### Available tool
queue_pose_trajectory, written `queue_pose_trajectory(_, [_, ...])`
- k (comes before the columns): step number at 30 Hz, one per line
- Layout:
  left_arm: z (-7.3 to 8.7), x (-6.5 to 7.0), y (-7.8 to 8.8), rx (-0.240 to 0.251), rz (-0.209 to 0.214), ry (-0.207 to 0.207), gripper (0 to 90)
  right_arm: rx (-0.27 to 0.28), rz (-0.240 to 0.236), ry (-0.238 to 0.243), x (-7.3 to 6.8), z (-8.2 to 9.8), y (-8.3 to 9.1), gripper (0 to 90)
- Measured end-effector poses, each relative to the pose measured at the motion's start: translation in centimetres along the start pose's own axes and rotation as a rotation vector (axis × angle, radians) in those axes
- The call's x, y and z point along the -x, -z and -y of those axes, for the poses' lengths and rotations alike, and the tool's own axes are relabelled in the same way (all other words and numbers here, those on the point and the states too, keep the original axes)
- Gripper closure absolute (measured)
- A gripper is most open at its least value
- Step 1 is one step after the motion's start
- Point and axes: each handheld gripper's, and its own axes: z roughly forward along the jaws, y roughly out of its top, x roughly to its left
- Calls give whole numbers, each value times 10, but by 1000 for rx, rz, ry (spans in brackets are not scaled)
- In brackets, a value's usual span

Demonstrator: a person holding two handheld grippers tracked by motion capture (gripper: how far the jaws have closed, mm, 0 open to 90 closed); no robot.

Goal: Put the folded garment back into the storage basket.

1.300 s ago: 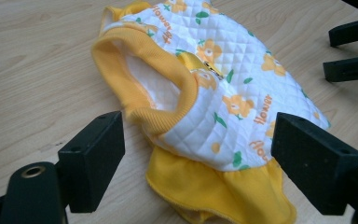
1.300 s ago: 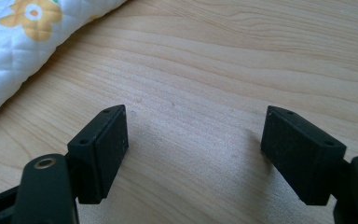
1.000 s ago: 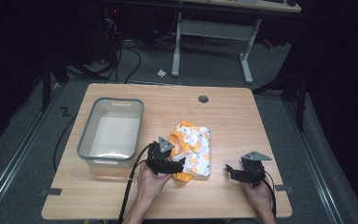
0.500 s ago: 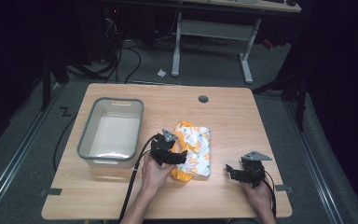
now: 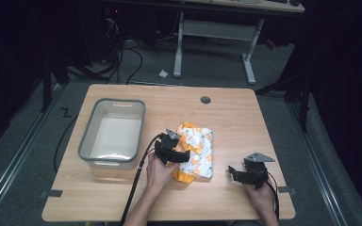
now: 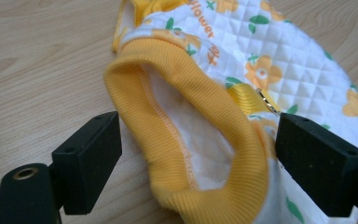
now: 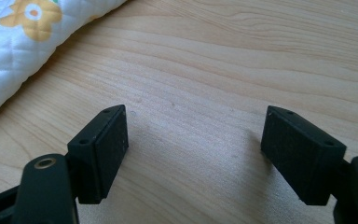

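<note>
A quilted white garment (image 5: 199,150) with orange flowers and yellow ribbed trim lies folded near the middle of the wooden table. My left gripper (image 5: 178,155) sits at its left edge, open, and the yellow ribbed cuff (image 6: 200,140) lies between the two jaws without being squeezed. My right gripper (image 5: 238,175) rests low over bare wood to the right of the garment, open with nothing between its fingers. A corner of the garment (image 7: 23,42) shows at the top left of the right gripper view.
A grey plastic bin (image 5: 113,134), with nothing visible inside, stands on the left part of the table. A round cable hole (image 5: 205,100) sits near the far edge. Bare table (image 5: 245,122) stretches right of the garment. Desk legs and cables are on the floor beyond.
My left gripper has edged up and right along the garment's left side, so the cuff now lies between its jaws. The right gripper has stayed put.
</note>
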Motion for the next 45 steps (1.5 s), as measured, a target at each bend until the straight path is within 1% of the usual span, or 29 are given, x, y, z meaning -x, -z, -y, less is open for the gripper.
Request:
queue_pose_trajectory(2, [1, 0, -3, -19, -4, 14, 151, 0, 0, 0, 0, 0, 0, 234])
queue_pose_trajectory(4, [3, -2, -6, -29, -5, 12, 150, 0, 0, 0, 0, 0, 0, 233])
queue_pose_trajectory(7, [5, -3, -10, -32, -9, 10, 151, 0, 0, 0, 0, 0, 0, 233])
queue_pose_trajectory(11, [7, -4, -15, -50, -9, 16, 149, 0, 0, 0, 0, 0, 0, 233])
queue_pose_trajectory(15, [9, -3, -21, -69, -7, 12, 151, 0, 0, 1, 0, 0, 0, 234])
queue_pose_trajectory(20, [9, 0, -22, -65, -25, -4, 164, 0, 0, 0, 0, 0, 0, 233])
queue_pose_trajectory(23, [9, 4, -21, -66, -27, -32, 230, 0, 0, 0, 0, 0, 0, 233])
queue_pose_trajectory(26, [9, 7, -20, -61, -18, -46, 308, 0, 0, 0, 0, 0, 0, 233])
queue_pose_trajectory(30, [9, 10, -19, -54, 5, -58, 444, -1, 1, -1, 0, 0, 0, 233])
queue_pose_trajectory(31, [9, 11, -19, -51, 16, -60, 488, 0, 0, 0, 0, 0, 0, 233])
queue_pose_trajectory(33, [9, 11, -19, -49, 32, -58, 554, 0, 0, 0, 0, 0, 0, 233])
queue_pose_trajectory(38, [9, 10, -19, -46, 60, -38, 671, -1, 1, -1, 0, 0, 0, 233])
queue_pose_trajectory(41, [9, 11, -19, -34, 62, -36, 715, -1, 0, 1, 0, 0, 0, 233])
queue_pose_trajectory(45, [10, 9, -17, -10, 80, -11, 739, 0, 0, 0, 0, 0, 0, 233])
